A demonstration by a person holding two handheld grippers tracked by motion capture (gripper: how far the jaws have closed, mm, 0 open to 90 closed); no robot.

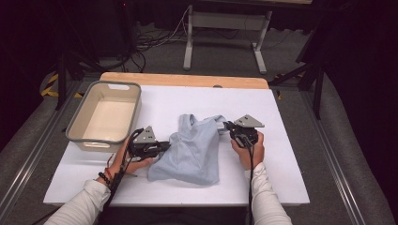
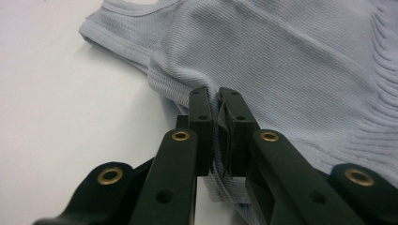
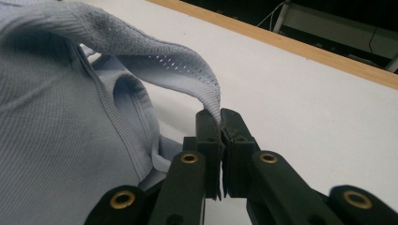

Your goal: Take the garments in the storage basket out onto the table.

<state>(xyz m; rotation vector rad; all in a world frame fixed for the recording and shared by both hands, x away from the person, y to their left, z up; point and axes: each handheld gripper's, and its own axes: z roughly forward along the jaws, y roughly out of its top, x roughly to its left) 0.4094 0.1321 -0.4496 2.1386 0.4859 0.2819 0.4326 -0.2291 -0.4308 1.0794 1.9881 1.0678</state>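
One pale blue garment (image 1: 193, 150) is counted, one grey tub (image 1: 104, 116) far left, one white table (image 1: 281, 154), and two grippers (one per hand) (image 1: 165, 146) (image 1: 227, 125).

Shirt (image 1: 192, 150) mid-table (image 1: 281, 140) – tub (image 1: 104, 115) at its left, near far-left corner

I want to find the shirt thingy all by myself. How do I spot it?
Look at the white table. In its middle, right of the grey tub, lies a crumpled pale blue ribbed top. It is the one soft thing there, pinched at each side by a black hand-held gripper.
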